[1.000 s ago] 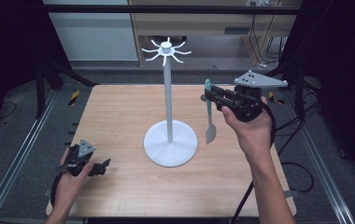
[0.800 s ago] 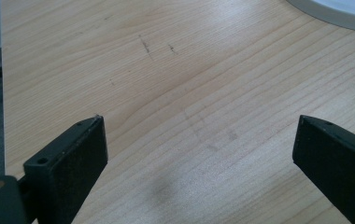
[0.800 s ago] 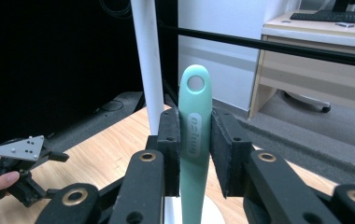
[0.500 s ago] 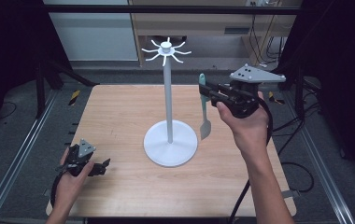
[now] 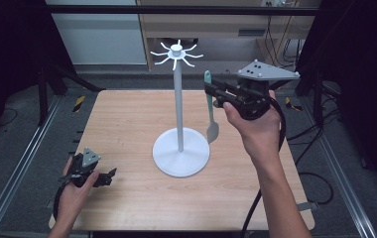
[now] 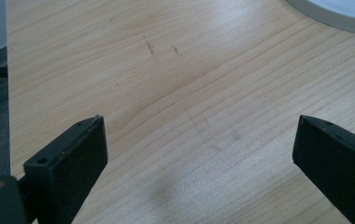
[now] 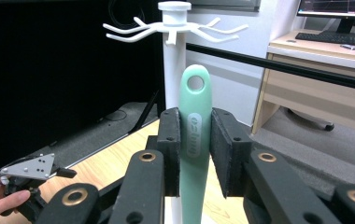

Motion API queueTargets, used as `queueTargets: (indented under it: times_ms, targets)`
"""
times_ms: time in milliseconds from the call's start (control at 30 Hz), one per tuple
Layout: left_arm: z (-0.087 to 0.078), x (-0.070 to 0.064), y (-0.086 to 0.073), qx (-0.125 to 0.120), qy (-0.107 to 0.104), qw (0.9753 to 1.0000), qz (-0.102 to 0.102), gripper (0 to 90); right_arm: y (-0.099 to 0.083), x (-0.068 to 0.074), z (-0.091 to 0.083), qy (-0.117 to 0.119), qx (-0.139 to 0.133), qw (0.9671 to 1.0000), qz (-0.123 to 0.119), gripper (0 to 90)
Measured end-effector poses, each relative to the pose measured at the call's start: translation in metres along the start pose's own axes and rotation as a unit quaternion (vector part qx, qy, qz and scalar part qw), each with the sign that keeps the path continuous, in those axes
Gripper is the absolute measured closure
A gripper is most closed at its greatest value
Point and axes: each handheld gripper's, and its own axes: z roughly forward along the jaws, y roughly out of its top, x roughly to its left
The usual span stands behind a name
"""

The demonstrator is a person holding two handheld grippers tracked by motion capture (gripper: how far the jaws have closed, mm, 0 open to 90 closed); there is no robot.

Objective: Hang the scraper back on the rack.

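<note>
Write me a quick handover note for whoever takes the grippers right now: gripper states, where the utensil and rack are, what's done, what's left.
Right gripper: shut on the green spatula by its handle, held upright in the air, hanging hole on top, blade down.
Left gripper: open, holding nothing, low over the table near its front left.
Hook stand: upright mid-table, hooks bare.
Done: spatula picked up and raised beside the pole.
Left: probably lift the hole to a hook, hang it, release.

A light wooden table (image 5: 127, 124) is set on a grey floor (image 5: 23, 119), flanked by metal rails (image 5: 18, 168) at 9 and 3 o'clock. At 12 o'clock a wooden desk (image 7: 315, 60) carries a keyboard (image 7: 337, 39) and a monitor (image 7: 339, 9).
</note>
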Motion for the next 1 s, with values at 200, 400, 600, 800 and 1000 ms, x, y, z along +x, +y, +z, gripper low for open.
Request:
queueTargets:
  times_ms: [200,400,600,800,1000]
  targets:
    - [0.000,0.000,0.000,0.001,0.000,1.0000,0.000,3.0,0.002,0.003,0.004,0.006,-0.006,1.0000,0.005,74.3]
    - [0.000,0.000,0.000,0.001,-0.001,1.0000,0.000,3.0,0.007,0.006,0.008,0.006,-0.005,1.0000,0.001,74.3]
    - [0.001,0.000,0.000,0.002,-0.002,1.0000,0.001,3.0,0.014,0.009,0.011,0.006,0.002,1.0000,-0.006,74.3]
    - [0.001,0.000,0.000,0.002,-0.003,1.0000,0.000,2.9,0.020,0.011,0.014,0.007,0.007,0.9999,-0.012,74.2]
    - [0.001,-0.001,0.000,0.002,-0.004,1.0000,0.000,2.9,0.023,0.013,0.018,0.003,0.019,0.9997,-0.016,74.2]
